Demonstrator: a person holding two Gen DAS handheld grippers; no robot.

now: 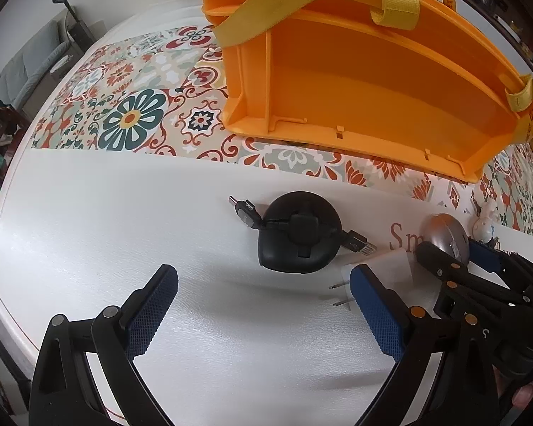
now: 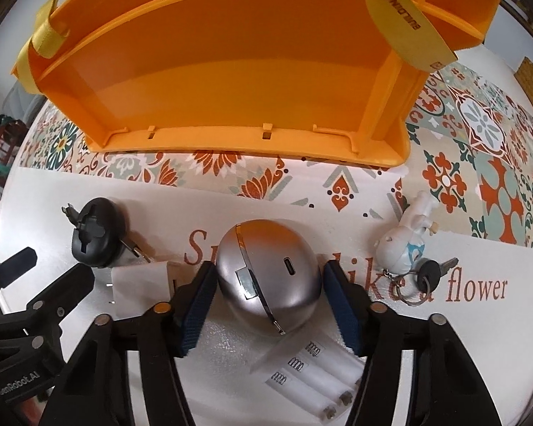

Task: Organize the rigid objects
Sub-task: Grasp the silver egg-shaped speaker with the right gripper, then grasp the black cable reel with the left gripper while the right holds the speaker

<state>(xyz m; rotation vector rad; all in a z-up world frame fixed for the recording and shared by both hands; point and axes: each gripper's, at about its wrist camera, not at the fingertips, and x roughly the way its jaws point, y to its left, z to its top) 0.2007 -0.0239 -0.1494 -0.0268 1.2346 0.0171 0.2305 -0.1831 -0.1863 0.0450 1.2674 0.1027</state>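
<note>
An orange divided caddy (image 1: 355, 81) with yellow straps stands at the back; it also shows in the right wrist view (image 2: 231, 71). A black retractable cable reel (image 1: 298, 232) lies ahead of my open left gripper (image 1: 263, 301), which is empty. A white plug adapter (image 1: 376, 269) lies by its right finger. My right gripper (image 2: 268, 301) straddles a silver egg-shaped device (image 2: 270, 277), its pads beside it with small gaps. The reel (image 2: 96, 236) and adapter (image 2: 140, 280) lie to its left.
A white figurine keychain with a key (image 2: 407, 245) lies right of the silver device. A white battery pack (image 2: 316, 380) lies under the right gripper. A patterned tile mat (image 1: 131, 106) covers the back of the white table.
</note>
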